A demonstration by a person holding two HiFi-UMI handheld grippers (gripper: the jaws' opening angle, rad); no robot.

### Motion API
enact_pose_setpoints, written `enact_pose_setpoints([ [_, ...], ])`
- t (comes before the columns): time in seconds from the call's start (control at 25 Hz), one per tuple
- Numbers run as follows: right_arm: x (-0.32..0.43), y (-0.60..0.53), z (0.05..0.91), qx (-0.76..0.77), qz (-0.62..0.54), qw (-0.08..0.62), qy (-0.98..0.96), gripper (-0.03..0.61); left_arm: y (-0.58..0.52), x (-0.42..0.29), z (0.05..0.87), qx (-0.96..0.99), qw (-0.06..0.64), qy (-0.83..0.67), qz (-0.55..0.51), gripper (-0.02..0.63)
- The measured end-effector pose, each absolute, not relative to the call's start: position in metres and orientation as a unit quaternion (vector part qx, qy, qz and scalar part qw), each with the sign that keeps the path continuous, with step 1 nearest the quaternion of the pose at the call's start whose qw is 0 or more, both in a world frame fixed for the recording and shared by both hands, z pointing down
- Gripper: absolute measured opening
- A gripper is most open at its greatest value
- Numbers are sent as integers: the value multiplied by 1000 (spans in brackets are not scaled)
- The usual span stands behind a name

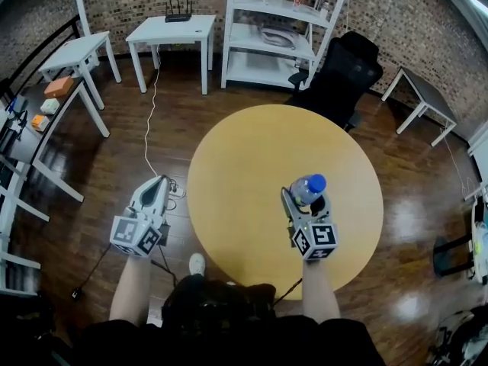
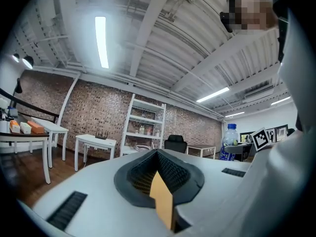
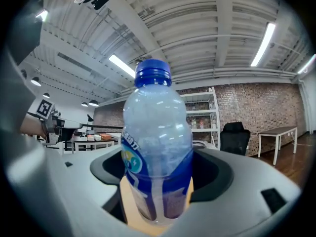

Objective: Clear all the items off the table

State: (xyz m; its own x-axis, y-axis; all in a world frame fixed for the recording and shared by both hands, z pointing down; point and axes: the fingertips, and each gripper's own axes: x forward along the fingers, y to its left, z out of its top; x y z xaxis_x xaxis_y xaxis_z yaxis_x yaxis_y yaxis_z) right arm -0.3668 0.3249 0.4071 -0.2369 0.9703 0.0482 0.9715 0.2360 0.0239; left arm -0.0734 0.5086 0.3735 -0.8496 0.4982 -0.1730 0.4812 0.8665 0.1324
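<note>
Right gripper (image 1: 303, 201) is clamped on the bottle (image 1: 308, 188). Its jaws stand wide, with the black ribbed pads on either side of the body, low down at the label band. The bottle is upright over the near-right part of the round table (image 1: 244, 158). I can't tell whether its base touches the top.

The bottle is clear plastic with rounded shoulders and a ridged blue screw cap (image 3: 153, 74). A blue wrap label (image 3: 132, 161) carries a yellow-green round logo. The walls look frosted or fogged, and the contents aren't readable.

Left gripper (image 1: 158, 183) has its jaws fully together with nothing between them. The dark ribbed pads meet in a V inside the smooth grey-white shell. It sits off the table's left edge, over the floor (image 1: 99, 166), and its nose points towards the table. Each gripper carries a cube with black-and-white square markers at the hand end.

The table has a matte tan-yellow top shaped as a plain disc. The floor is dark glossy wood plank that picks up glare from the lights. A thin white cable (image 1: 150, 113) runs across the floor from the far white side table (image 1: 169, 33) towards the left gripper.

At the back is a rough brick wall with a white open shelf unit (image 1: 278, 29) against it. A black padded office chair (image 1: 343, 71) stands just beyond the table's far edge.
</note>
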Motion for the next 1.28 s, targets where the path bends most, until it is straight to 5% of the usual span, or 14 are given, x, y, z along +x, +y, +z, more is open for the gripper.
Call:
enact_pose_setpoints([
  [1.28,-373,509,576,-609,-72,149,-776,380,647,-87,504,247,-57,959,126,0],
])
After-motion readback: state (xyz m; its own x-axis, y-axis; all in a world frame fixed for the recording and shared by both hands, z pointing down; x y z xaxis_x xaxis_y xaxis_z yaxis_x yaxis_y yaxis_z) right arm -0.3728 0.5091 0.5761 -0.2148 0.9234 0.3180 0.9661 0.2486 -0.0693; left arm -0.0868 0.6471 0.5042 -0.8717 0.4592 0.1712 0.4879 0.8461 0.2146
